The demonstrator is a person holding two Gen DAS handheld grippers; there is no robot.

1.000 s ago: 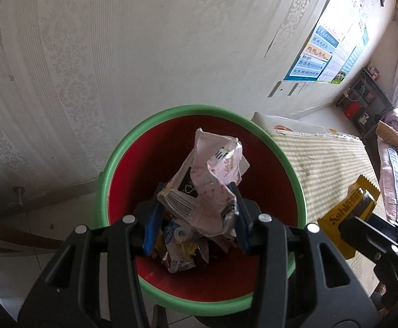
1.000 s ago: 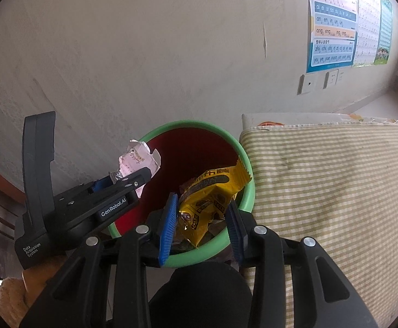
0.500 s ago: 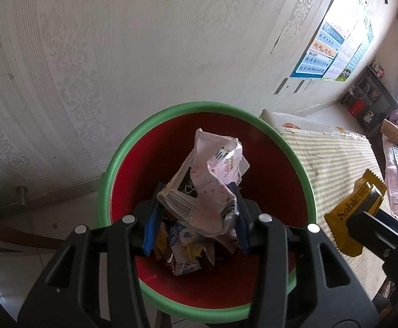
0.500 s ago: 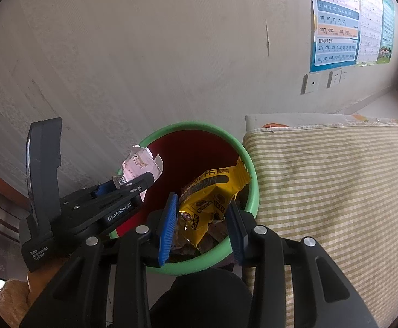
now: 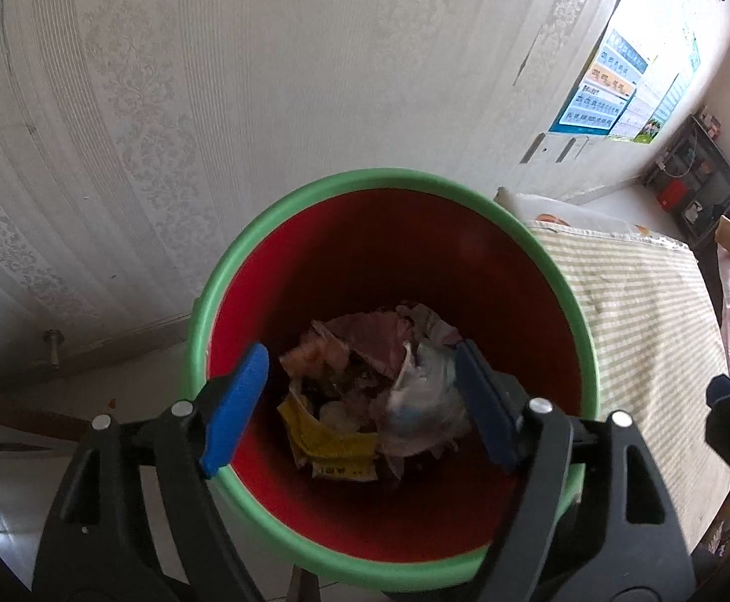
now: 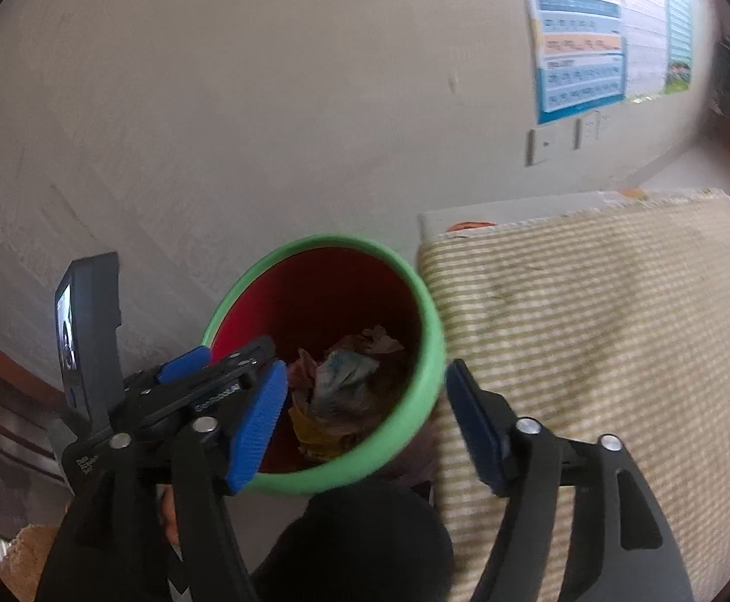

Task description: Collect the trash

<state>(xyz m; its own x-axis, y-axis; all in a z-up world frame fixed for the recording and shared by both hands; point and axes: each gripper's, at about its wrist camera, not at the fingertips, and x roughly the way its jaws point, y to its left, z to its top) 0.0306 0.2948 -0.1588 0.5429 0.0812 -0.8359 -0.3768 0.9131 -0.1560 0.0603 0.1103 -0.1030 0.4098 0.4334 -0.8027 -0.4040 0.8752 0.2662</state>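
Both your tongs, left (image 5: 359, 401) and right (image 6: 362, 414), have just been opening wide, empty, wrappers (image 5: 365, 401) lying below inside the green-rimmed red plastic bin (image 5: 465, 190).

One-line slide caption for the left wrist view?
Left gripper, jaws just opened and empty, poised over the green-rimmed red bin where crumpled wrappers lie at the bottom.
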